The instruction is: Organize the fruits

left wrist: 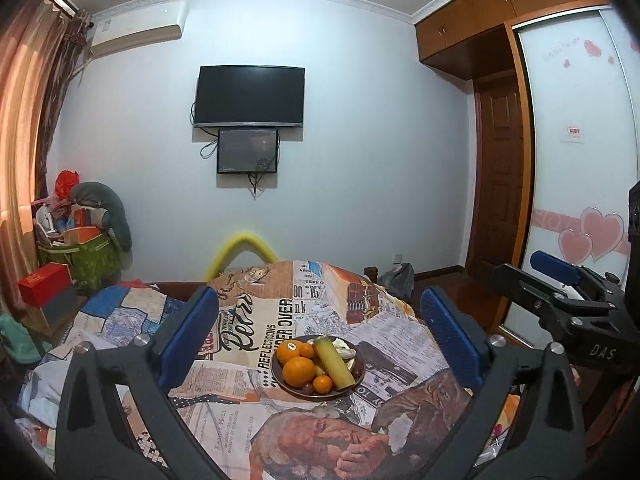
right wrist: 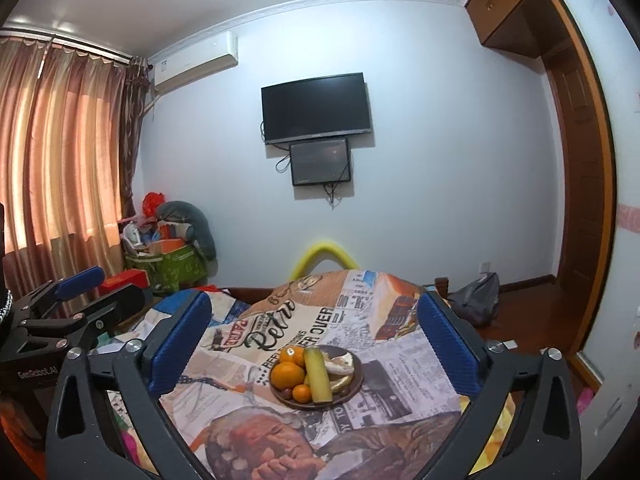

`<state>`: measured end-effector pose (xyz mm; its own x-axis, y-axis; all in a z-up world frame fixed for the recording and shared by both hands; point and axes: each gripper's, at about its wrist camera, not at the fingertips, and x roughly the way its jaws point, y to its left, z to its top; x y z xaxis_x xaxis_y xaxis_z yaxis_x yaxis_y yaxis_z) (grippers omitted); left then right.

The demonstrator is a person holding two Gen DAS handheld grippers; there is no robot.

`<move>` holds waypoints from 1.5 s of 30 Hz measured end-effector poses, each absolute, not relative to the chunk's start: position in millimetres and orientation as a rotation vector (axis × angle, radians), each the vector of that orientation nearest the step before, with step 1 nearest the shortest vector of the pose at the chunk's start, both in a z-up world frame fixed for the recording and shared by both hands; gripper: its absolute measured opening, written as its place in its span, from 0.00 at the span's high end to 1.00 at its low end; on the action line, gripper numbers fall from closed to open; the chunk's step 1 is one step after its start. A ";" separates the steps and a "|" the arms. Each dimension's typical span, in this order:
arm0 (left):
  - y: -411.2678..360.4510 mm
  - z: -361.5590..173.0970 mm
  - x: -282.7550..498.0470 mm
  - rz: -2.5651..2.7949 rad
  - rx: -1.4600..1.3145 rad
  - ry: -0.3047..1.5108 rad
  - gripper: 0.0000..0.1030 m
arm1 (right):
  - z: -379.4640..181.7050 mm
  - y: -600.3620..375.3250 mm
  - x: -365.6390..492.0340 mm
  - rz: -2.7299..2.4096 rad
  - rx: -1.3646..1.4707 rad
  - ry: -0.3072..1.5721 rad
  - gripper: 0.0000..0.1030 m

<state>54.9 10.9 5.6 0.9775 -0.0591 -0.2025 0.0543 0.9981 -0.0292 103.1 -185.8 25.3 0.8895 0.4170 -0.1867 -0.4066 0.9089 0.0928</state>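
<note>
A brown plate sits on a table under a newspaper-print cloth. It holds three oranges, the largest at its left. A yellow-green stick of fruit lies across the plate, with pale peeled pieces and dark grapes beside it. My left gripper is open, its blue pads wide apart above and short of the plate, with nothing between them. My right gripper is open and empty in the same way. Each gripper shows at the edge of the other's view.
A wall with two dark screens stands behind the table. A yellow foam loop rises at the table's far edge. A green box of clutter and curtains are at the left. A wardrobe, a door and a grey bag are at the right.
</note>
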 end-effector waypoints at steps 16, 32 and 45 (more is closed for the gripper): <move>8.5 1.6 50.0 -0.045 -0.013 0.204 0.00 | 20.9 -189.1 89.9 0.425 0.044 0.218 0.00; 12.3 1.7 52.7 -0.044 -0.030 0.217 0.00 | 23.4 -190.2 90.1 0.430 0.050 0.220 0.00; 14.0 1.9 51.9 -0.044 -0.034 0.217 0.00 | 24.2 -189.4 90.4 0.430 0.048 0.218 0.00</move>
<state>51.9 14.0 1.9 0.9757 -0.0476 -0.2141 0.0403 0.9985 -0.0382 90.4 -189.4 24.2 0.8860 0.4185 -0.1998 -0.4083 0.9082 0.0920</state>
